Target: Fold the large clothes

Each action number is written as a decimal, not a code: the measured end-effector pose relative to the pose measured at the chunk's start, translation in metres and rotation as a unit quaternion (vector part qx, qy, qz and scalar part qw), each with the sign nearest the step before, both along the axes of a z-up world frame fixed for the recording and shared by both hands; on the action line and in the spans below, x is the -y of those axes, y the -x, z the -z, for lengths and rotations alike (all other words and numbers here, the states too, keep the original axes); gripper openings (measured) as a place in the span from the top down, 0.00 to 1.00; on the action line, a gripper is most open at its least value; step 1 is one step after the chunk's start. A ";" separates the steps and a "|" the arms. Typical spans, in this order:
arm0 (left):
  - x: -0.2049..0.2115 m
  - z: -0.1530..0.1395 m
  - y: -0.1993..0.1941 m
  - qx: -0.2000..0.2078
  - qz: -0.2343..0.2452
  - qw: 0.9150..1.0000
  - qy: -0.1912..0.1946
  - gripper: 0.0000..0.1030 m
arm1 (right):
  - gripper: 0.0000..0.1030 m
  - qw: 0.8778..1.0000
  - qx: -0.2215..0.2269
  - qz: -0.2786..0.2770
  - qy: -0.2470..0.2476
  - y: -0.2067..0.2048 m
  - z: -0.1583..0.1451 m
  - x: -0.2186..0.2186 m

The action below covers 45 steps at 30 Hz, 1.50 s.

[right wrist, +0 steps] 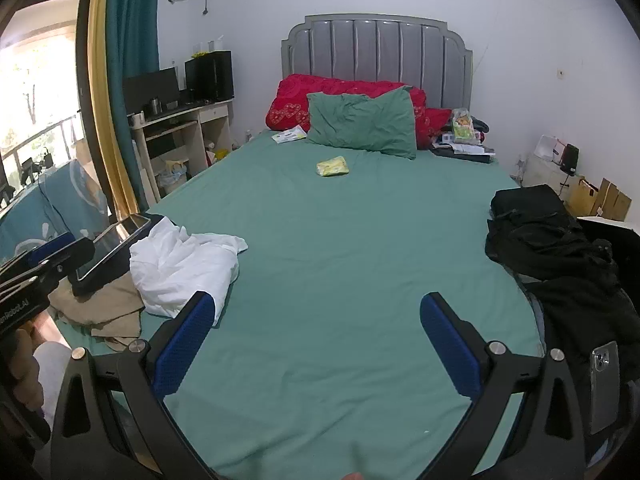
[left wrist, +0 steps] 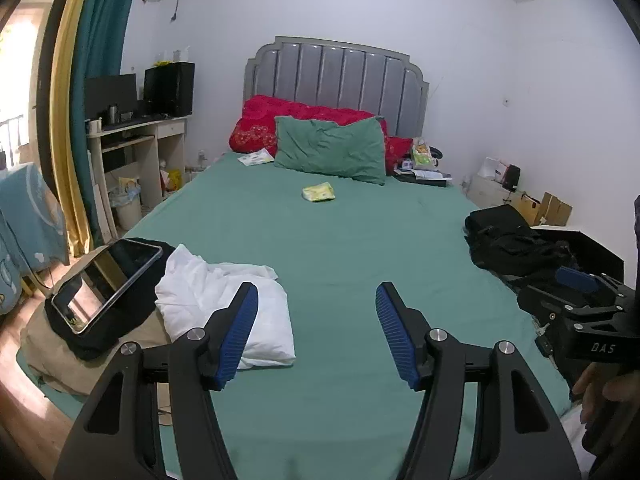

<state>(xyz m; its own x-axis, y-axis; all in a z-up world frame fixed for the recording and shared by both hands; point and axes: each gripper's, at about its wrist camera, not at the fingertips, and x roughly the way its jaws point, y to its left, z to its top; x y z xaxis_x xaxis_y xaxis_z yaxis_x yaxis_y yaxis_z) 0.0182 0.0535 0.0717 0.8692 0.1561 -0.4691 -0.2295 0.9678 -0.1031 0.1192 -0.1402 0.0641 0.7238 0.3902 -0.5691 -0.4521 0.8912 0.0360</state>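
A crumpled white garment lies on the green bed sheet at the near left; it also shows in the right wrist view. A tan garment lies under it at the bed's left edge. A heap of black clothes lies at the right edge, also seen in the right wrist view. My left gripper is open and empty, above the sheet just right of the white garment. My right gripper is open and empty above the bare sheet.
A tablet rests on dark cloth at the left edge. A yellow packet lies mid-bed before a green pillow and red pillows. A phone lies on the black clothes. A desk stands left.
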 end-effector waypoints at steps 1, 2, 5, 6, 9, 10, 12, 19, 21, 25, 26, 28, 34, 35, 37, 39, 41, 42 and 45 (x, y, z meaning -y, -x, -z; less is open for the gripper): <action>0.000 0.000 0.000 0.000 -0.002 1.000 -0.002 0.37 | 0.02 1.000 -0.001 0.000 0.000 0.000 0.000 0.000; 0.001 -0.001 0.000 0.000 -0.004 1.000 -0.002 0.37 | 0.02 1.000 -0.001 0.001 0.000 0.000 0.001 0.000; 0.000 -0.002 0.001 0.002 -0.004 1.000 -0.002 0.37 | 0.02 1.000 -0.002 0.000 0.001 -0.001 0.001 0.001; 0.000 -0.002 0.000 0.001 -0.003 1.000 -0.003 0.37 | 0.02 1.000 -0.002 0.000 0.001 -0.001 0.001 0.001; 0.002 -0.003 0.001 0.004 -0.001 1.000 -0.004 0.37 | 0.02 1.000 -0.001 0.000 0.003 -0.001 0.001 -0.001; 0.003 -0.003 0.002 0.004 -0.002 1.000 -0.005 0.37 | 0.02 1.000 -0.001 -0.001 0.004 0.000 0.002 -0.001; 0.005 -0.004 0.002 0.003 -0.003 1.000 -0.006 0.37 | 0.02 1.000 0.000 -0.003 0.003 0.002 0.002 -0.001; 0.010 -0.005 0.003 0.005 -0.003 1.000 -0.011 0.37 | 0.02 1.000 0.000 -0.002 0.002 0.004 0.003 0.000; 0.011 -0.005 0.003 0.002 -0.004 1.000 -0.010 0.37 | 0.02 1.000 -0.001 -0.001 0.002 0.004 0.003 0.002; 0.010 -0.006 0.000 -0.002 -0.001 1.000 -0.010 0.37 | 0.02 1.000 -0.004 0.001 0.001 0.003 0.003 0.004; 0.010 -0.007 0.000 -0.002 -0.001 1.000 -0.009 0.37 | 0.02 1.000 -0.006 0.001 0.001 0.002 0.003 0.005; 0.009 -0.006 -0.001 -0.001 -0.001 1.000 -0.007 0.37 | 0.02 1.000 -0.008 -0.001 0.001 0.000 0.003 0.006; 0.008 -0.004 -0.004 -0.003 -0.001 1.000 -0.006 0.37 | 0.02 1.000 -0.012 -0.003 0.000 -0.004 0.006 0.007; 0.009 -0.004 -0.003 -0.003 -0.003 1.000 -0.006 0.37 | 0.02 1.000 -0.012 -0.004 0.000 -0.004 0.006 0.007; 0.009 -0.003 -0.003 -0.003 -0.002 1.000 -0.006 0.37 | 0.02 1.000 -0.012 -0.004 -0.001 -0.005 0.006 0.006; 0.009 -0.003 -0.004 -0.004 -0.003 1.000 -0.005 0.37 | 0.02 1.000 -0.014 -0.005 -0.001 -0.006 0.008 0.007; 0.008 -0.001 -0.004 -0.004 -0.002 1.000 -0.005 0.37 | 0.02 1.000 -0.014 -0.006 0.000 -0.008 0.009 0.006; 0.008 -0.001 -0.005 -0.004 -0.002 1.000 -0.005 0.37 | 0.02 1.000 -0.015 -0.006 0.000 -0.008 0.010 0.006; 0.008 -0.001 -0.004 -0.004 -0.002 1.000 -0.005 0.37 | 0.02 1.000 -0.016 -0.006 0.000 -0.007 0.012 0.005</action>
